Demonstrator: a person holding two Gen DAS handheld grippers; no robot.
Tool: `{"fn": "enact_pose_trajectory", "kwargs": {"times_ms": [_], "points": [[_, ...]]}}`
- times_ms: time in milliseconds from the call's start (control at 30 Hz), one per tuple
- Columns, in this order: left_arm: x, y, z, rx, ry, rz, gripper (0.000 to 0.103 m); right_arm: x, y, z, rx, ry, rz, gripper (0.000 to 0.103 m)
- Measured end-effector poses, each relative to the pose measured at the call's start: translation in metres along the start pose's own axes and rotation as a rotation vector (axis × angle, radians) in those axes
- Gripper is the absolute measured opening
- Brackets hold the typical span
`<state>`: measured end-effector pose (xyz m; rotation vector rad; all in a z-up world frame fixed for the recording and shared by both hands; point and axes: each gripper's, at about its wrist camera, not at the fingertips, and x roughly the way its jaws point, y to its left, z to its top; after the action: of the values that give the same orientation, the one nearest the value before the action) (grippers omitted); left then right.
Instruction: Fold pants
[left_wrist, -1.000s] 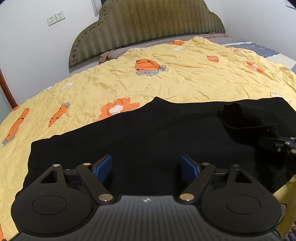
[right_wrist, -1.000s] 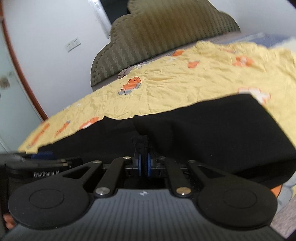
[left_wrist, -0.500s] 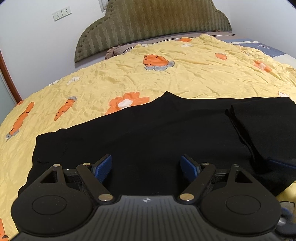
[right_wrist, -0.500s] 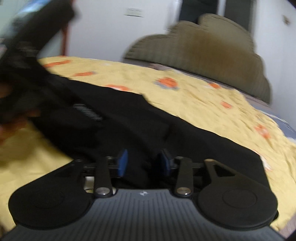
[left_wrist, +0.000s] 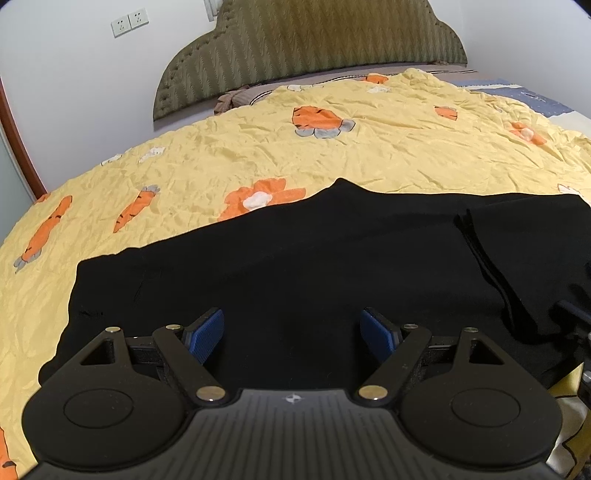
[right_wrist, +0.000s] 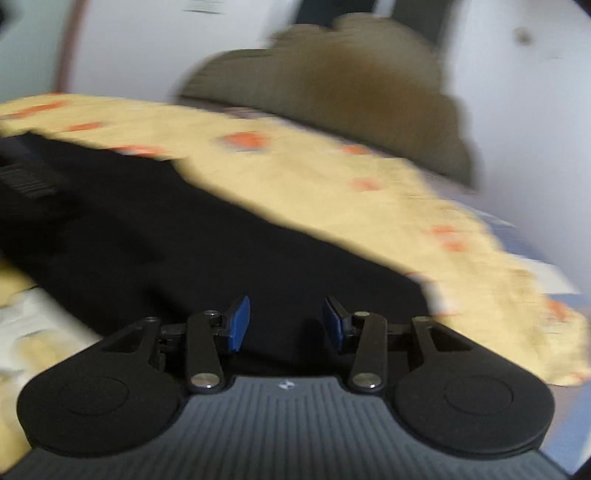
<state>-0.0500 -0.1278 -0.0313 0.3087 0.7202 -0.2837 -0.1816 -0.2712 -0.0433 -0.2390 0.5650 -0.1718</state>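
the black pants (left_wrist: 295, 266) lie flat on the yellow carrot-print bedspread (left_wrist: 258, 155), directly ahead of and under both claws. the left gripper (left_wrist: 291, 332) hovers over the cloth with its blue pads (left_wrist: 207, 334) spread wide, nothing between them. a folded-over layer lies to its right. the right gripper (right_wrist: 284, 325), in a blurred view, stands partly open over the pants, gripping nothing. the headboard (left_wrist: 314, 48) stands far ahead.

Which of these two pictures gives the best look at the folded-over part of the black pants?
The left wrist view: it is sharp, and the folded-over layer of the black pants shows its edge clearly at the right. The right wrist view is blurred by motion; there the pants are a dark shape with no fold discernible.
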Motion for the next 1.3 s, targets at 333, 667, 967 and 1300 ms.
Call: {"fn": "enact_pose_trajectory", "kwargs": {"times_ms": [333, 667, 967, 1300], "points": [[0.001, 0.001, -0.003, 0.007, 0.007, 0.003, 0.081, -0.035, 0.054, -0.001, -0.308, -0.122, 0.039, 0.037], [0.000, -0.001, -0.003, 0.015, 0.006, 0.001, 0.081, -0.014, 0.074, 0.000, -0.388, -0.045, 0.027, 0.011], [-0.003, -0.010, -0.002, 0.043, -0.004, -0.018, 0.081, -0.022, 0.052, -0.001, -0.288, -0.057, 0.084, 0.032], [-0.025, -0.075, 0.036, 0.169, -0.102, -0.194, 0.081, -0.038, -0.145, -0.067, 0.852, -0.141, -0.009, 0.045]]}}
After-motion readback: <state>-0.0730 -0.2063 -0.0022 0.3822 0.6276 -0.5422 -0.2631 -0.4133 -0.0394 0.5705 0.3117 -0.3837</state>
